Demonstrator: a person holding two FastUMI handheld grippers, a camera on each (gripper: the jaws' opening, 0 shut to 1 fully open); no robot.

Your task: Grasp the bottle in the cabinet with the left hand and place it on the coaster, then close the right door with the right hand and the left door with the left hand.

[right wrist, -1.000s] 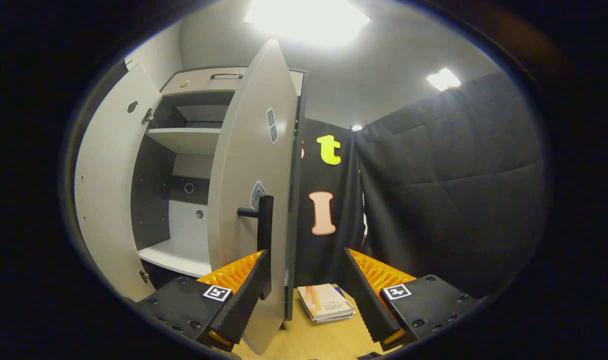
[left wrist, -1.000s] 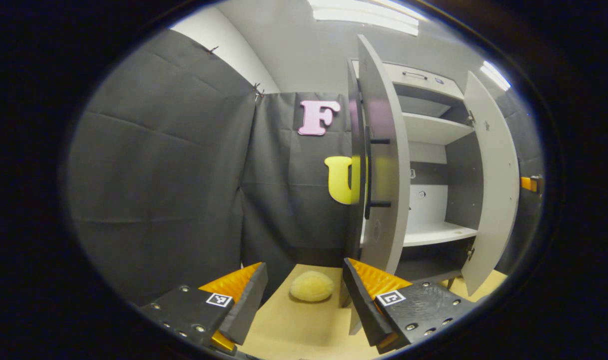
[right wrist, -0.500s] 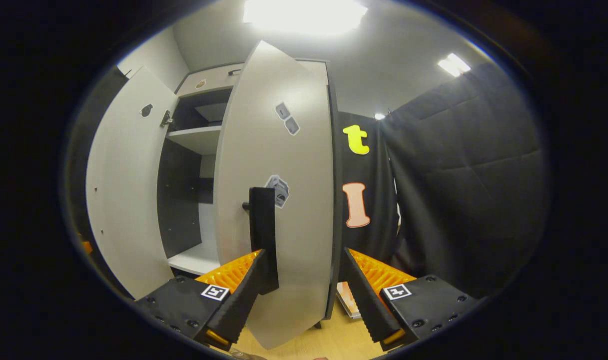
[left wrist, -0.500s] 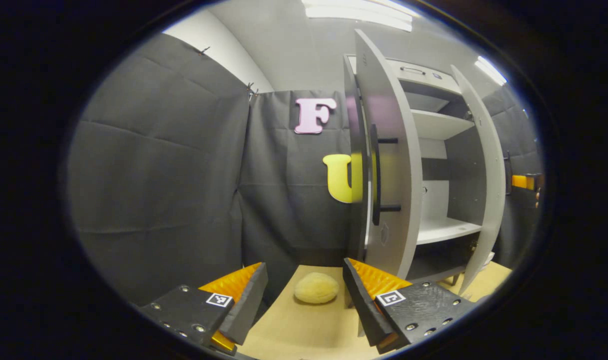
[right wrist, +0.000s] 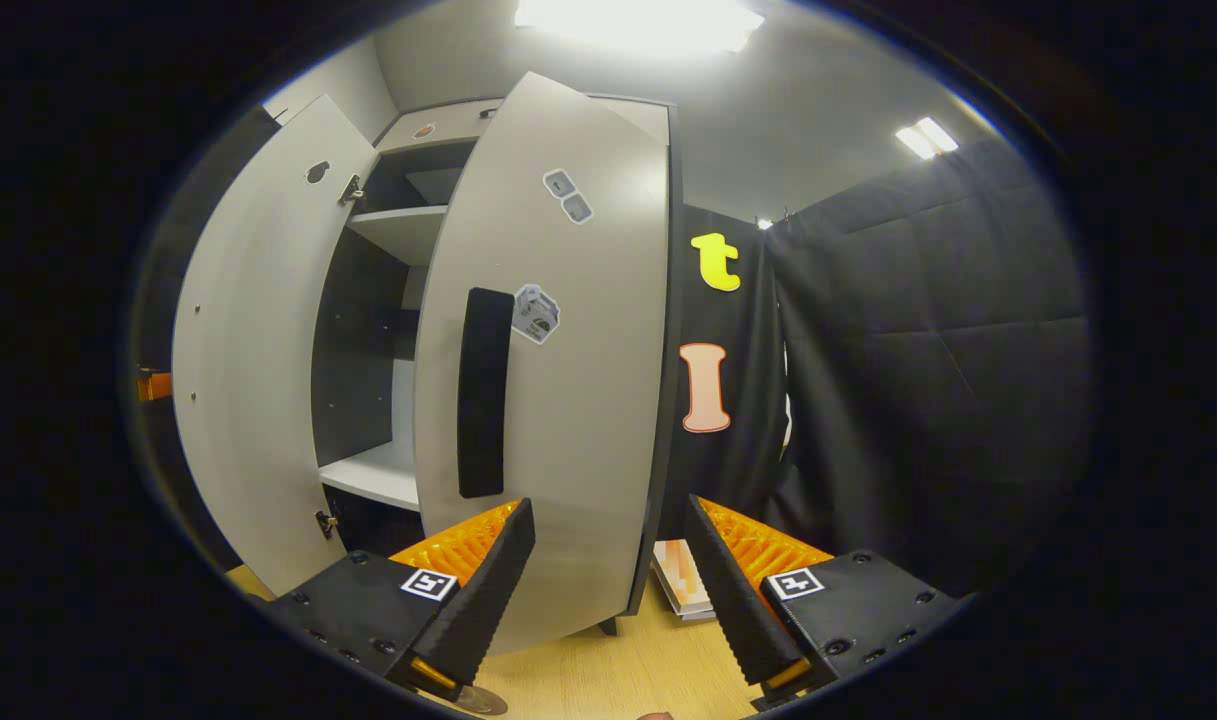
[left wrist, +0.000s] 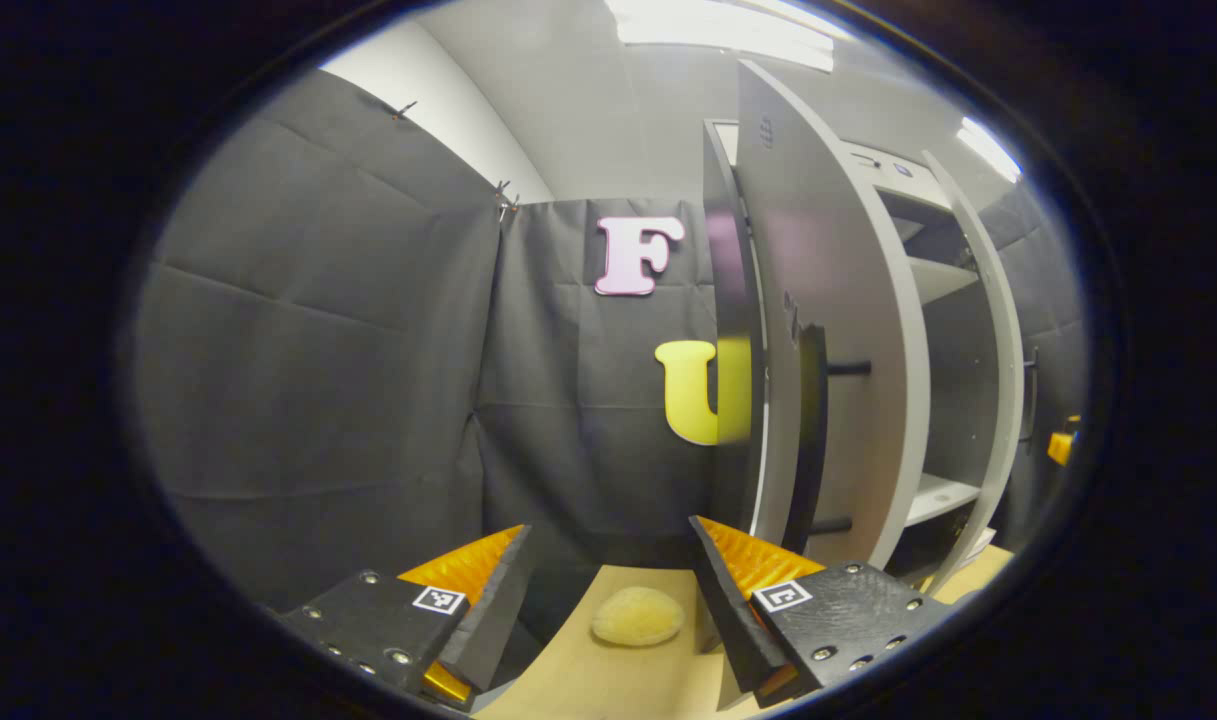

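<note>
left gripper (left wrist: 608, 590): sitting wide open with nothing between its ribbed, wedge-shaped fingers, hovering low over the table

right gripper (right wrist: 608, 580): also gaping open and gripping nothing, its fingers pointing at the lower part of the right door; can't tell if the near finger is actually touching the panel

right door (right wrist: 558, 380): a tall flat grey panel, smooth and a bit glossy, long axis running straight up and down, hanging partly swung in with its outer face turned toward the right gripper view, a few little stickers stuck on it

right door handle (right wrist: 484, 392): a chunky black vertical bar, sitting just above the right gripper's left finger

left door (left wrist: 838, 330): same tall grey slab, standing upright and partly open, seen nearly edge-on from the left gripper view, right beside that gripper's right finger

left door handle (left wrist: 806, 440): a slim black bar running vertically on two short pegs

cabinet (right wrist: 388, 300): pale shelves and dark inner walls showing through the gap between the doors

table (left wrist: 608, 670): light wood-look top

yellow lump (left wrist: 638, 615): a soft, fuzzy rounded thing lying on the table between the left gripper's fingers, farther off

books (right wrist: 680, 590): a small flat stack lying on the table behind the right door
</note>
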